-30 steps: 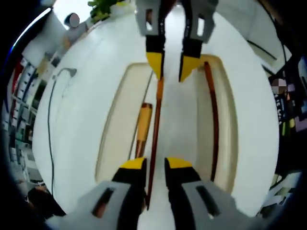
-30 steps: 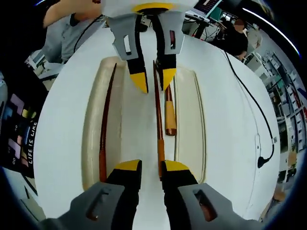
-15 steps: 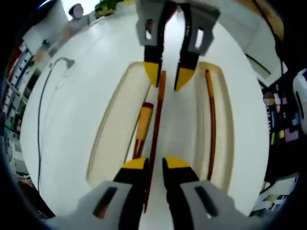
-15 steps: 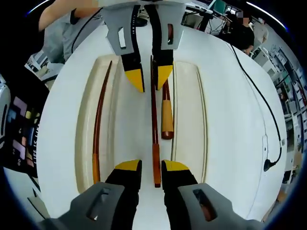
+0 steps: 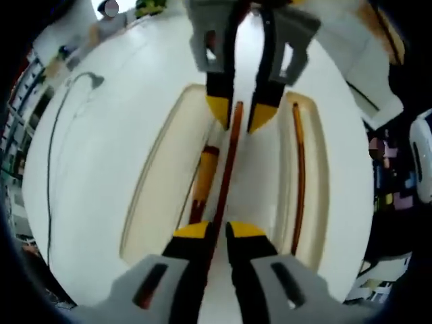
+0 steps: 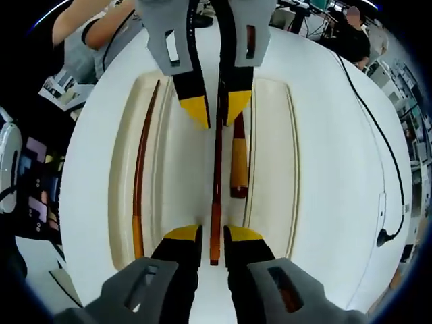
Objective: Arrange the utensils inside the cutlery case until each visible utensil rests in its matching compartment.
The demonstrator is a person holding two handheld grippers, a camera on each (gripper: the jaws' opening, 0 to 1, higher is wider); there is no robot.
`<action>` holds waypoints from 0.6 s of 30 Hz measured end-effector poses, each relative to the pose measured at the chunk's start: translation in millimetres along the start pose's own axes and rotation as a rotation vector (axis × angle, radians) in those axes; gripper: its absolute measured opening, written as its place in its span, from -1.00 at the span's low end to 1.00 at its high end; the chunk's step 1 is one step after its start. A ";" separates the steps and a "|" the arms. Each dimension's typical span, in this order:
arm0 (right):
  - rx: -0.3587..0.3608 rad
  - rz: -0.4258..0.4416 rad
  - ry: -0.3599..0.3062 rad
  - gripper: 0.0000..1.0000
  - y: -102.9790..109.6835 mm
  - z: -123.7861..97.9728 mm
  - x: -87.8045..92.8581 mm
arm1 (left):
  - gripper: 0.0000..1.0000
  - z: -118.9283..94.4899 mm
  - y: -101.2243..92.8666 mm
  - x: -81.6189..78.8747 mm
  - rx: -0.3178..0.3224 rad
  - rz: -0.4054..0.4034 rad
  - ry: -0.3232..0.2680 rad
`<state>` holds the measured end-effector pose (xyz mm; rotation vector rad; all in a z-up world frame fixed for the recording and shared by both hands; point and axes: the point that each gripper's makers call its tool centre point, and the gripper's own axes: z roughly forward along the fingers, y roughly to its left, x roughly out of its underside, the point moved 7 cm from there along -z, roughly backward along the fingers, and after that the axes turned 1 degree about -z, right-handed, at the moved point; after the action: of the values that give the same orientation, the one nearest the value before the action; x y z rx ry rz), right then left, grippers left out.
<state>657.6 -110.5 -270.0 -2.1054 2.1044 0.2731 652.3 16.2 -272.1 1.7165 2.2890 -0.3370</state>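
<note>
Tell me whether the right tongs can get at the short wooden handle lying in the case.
Probably yes, once freed: the right tongs now straddle one end of the long chopstick; the short wooden handle lies uncovered just beside it in the cutlery case.

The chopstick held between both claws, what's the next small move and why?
Probably shift the held chopstick sideways and lower it beside the other chopstick in its trough. Both claws, left and right, grip its ends over the case middle.
</note>
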 end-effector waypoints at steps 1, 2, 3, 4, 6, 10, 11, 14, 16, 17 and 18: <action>-0.010 0.005 0.007 -0.86 -1.7 0.5 0.1 | -0.89 -0.8 0.8 -0.5 0.022 -0.014 0.001; -0.021 0.015 0.015 -0.89 -4.5 1.3 0.1 | -0.89 -1.1 1.6 -0.6 0.033 -0.017 0.001; -0.047 0.043 0.022 -0.90 -4.8 1.7 0.7 | -0.89 -1.1 1.8 -0.4 0.039 -0.011 0.000; -0.052 0.054 0.020 -0.90 -7.0 1.1 0.4 | -0.89 -0.9 1.4 -0.3 0.043 -0.001 -0.003; -0.061 0.049 0.014 -0.90 -7.2 0.7 1.7 | -0.89 -1.3 1.7 0.0 0.041 0.010 -0.009; -0.065 0.047 0.009 -0.90 -5.4 1.5 1.4 | -0.89 -1.7 3.0 -0.5 0.032 0.042 -0.009; -0.063 0.014 0.010 -0.91 -5.0 1.5 1.8 | -0.90 -1.6 3.3 -0.6 0.032 0.046 -0.008; -0.056 -0.014 0.007 -0.91 -4.4 1.5 1.0 | -0.90 -1.5 4.9 -1.4 0.030 0.056 -0.002; -0.057 -0.024 0.003 -0.91 -4.8 1.6 1.0 | -0.90 -1.7 5.0 -0.7 0.032 0.071 -0.006; -0.057 -0.034 -0.001 -0.90 -4.7 1.6 1.6 | -0.90 -1.7 5.2 -0.2 0.035 0.077 -0.012; -0.054 -0.054 -0.006 -0.90 -4.5 1.5 1.5 | -0.90 -1.7 5.7 0.1 0.038 0.088 -0.020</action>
<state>662.1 -111.6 -271.9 -2.1847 2.0561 0.3324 657.7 18.4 -270.7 1.8174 2.1989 -0.3808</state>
